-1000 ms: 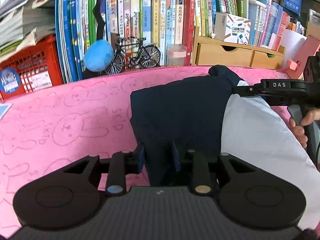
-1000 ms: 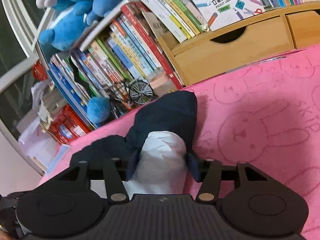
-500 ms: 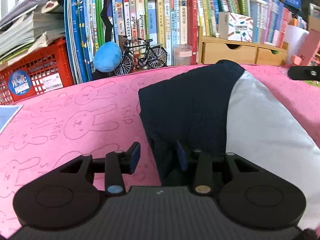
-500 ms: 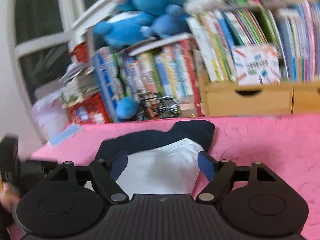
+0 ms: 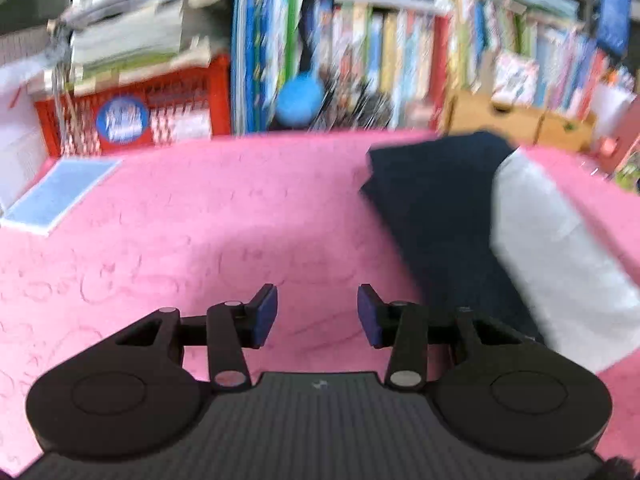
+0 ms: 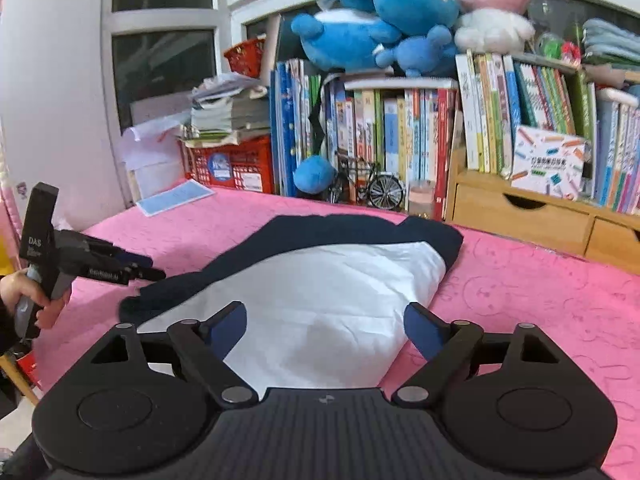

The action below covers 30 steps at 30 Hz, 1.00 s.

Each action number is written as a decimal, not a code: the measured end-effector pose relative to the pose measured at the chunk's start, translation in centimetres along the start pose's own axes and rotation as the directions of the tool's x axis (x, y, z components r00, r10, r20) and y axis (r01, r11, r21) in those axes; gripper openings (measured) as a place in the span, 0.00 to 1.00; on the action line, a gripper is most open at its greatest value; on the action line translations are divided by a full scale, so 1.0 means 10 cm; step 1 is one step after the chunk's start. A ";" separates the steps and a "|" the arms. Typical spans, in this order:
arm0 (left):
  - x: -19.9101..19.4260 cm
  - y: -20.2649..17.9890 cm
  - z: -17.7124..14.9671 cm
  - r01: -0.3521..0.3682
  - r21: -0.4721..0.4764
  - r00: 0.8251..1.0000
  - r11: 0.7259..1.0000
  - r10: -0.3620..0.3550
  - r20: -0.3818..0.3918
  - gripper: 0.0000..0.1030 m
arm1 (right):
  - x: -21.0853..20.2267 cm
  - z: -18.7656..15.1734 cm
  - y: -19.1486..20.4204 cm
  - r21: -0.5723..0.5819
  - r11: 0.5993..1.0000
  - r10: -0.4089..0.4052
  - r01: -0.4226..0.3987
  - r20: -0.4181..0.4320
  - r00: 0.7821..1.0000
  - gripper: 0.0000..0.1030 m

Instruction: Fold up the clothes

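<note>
Two hand-held grippers hover over a pink rabbit-print tabletop (image 6: 540, 280), and both are free of the cloth. The left hand-held gripper (image 5: 316, 314) now has only bare pink between its blue pads; a second ago those pads pinched the dark edge of the garment. Its jaws have just been opening to a moderate gap, and nothing is between them. In the right wrist view it (image 6: 150, 270) sits off the garment's left end, held by a hand (image 6: 24, 300) near the tabletop's left edge.

The right hand-held gripper (image 6: 326, 326) has also just been opening and now stands wide, its pads apart above the white panel without pressing it. A second ago they squeezed that white fabric, and the view was rolled steeply; now it is level.

The folded garment (image 6: 320, 276), navy with a white panel on top, lies flat near the tabletop's far edge, just in front of the wooden drawer unit (image 6: 520, 216) and the row of books (image 6: 400, 136). In the blurred left wrist view it (image 5: 440, 208) has shifted to the right of the frame.
</note>
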<state>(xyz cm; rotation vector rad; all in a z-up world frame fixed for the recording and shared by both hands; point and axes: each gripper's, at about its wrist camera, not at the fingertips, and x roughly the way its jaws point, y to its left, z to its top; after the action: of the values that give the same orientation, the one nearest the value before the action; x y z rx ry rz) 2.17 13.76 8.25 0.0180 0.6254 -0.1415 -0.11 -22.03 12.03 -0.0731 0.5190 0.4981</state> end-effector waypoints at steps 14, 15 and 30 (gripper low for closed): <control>0.13 -0.44 -0.25 0.045 0.098 0.998 0.994 -0.042 -0.036 0.61 | 0.13 -0.58 0.27 -0.092 0.993 -0.096 0.081 -0.185 0.978 0.92; 0.13 -0.44 -0.26 0.041 0.098 0.999 0.994 -0.038 -0.038 0.63 | 0.17 -0.63 0.28 -0.084 0.994 -0.088 0.073 -0.192 0.977 0.92; 0.01 -0.39 -0.35 0.004 0.063 1.000 0.998 -0.003 -0.014 0.85 | 0.05 -0.92 0.75 -0.275 0.943 -0.218 0.186 -0.092 0.972 0.99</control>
<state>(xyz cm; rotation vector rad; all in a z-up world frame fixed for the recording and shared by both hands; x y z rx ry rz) -0.31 10.14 5.45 0.0785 0.6346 -0.1647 -7.53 -16.97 4.23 -0.4116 0.5545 0.3595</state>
